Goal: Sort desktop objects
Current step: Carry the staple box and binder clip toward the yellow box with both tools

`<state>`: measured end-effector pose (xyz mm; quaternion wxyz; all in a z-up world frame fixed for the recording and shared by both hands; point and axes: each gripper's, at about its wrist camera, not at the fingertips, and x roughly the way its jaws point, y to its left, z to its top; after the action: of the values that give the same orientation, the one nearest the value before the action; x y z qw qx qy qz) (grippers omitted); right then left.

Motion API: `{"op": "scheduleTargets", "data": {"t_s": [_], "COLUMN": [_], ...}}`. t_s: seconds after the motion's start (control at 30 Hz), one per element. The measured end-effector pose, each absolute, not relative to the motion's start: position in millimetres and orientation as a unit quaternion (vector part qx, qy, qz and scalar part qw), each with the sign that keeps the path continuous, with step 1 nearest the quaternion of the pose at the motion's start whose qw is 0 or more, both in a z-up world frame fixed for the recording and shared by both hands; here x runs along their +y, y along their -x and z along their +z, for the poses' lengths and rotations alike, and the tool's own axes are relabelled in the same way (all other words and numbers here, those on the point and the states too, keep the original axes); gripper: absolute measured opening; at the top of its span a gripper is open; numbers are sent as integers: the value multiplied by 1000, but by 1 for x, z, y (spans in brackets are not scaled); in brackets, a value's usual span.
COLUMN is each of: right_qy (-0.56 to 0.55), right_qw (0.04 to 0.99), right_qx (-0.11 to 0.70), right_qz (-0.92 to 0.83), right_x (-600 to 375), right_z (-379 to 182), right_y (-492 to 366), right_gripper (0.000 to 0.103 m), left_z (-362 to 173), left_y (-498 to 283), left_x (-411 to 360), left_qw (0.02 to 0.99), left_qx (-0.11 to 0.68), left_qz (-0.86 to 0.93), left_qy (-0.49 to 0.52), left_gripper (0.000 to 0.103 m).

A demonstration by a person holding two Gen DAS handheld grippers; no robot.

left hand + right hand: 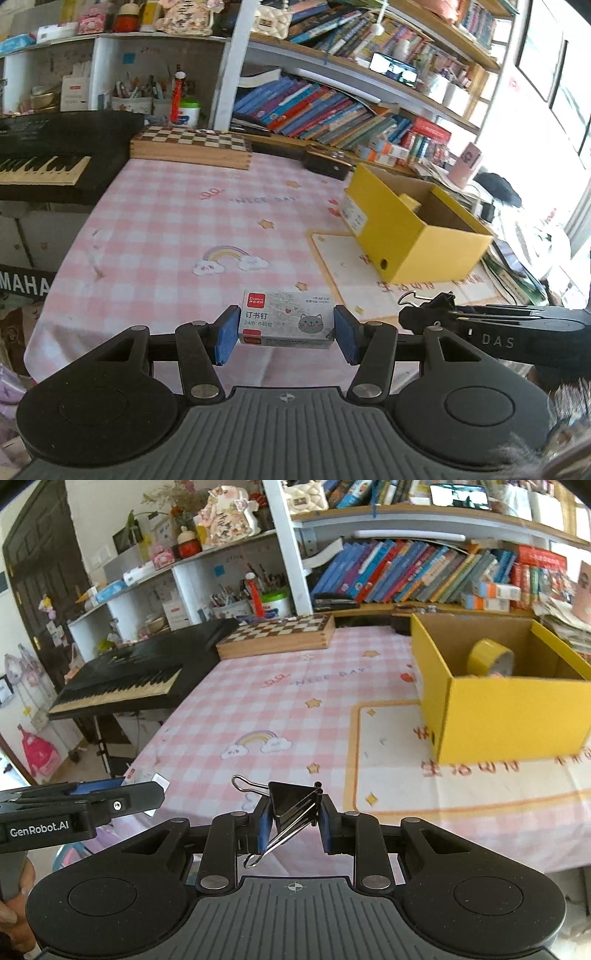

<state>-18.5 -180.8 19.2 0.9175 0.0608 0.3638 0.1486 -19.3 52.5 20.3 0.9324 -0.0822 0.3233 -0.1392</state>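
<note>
Bright window glare at right, fisheye-bent edges, slight blur.

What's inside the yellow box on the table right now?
A roll of yellow tape sits upright against the back wall inside the yellow box. The box's near wall covers most of the floor, so anything else lying there cannot be seen.

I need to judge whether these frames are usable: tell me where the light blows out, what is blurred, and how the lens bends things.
Left wrist view: window side at right washed white, shelves curve, yellow box slightly smeared, staple box in the left gripper sharp. Right wrist view: door edge and shelves bow, yellow box and books soft, binder clip in the right gripper crisp.
</note>
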Motion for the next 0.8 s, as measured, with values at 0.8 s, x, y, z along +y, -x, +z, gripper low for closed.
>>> {"op": "scheduleTargets", "data": {"t_s": [0.8], "right_qy": [-112], "right_qw": [914], "right_qx": [387], "right_qz": [42], "right_x": [-241], "right_z": [9], "right_y": [71], "right_gripper": [25], "left_z": [18], "left_y": [26], "left_x": [-20], "left_qw": [904], "left_qx": [330], "left_qz": [-270], "left_qy": [30], "left_gripper": [51]}}
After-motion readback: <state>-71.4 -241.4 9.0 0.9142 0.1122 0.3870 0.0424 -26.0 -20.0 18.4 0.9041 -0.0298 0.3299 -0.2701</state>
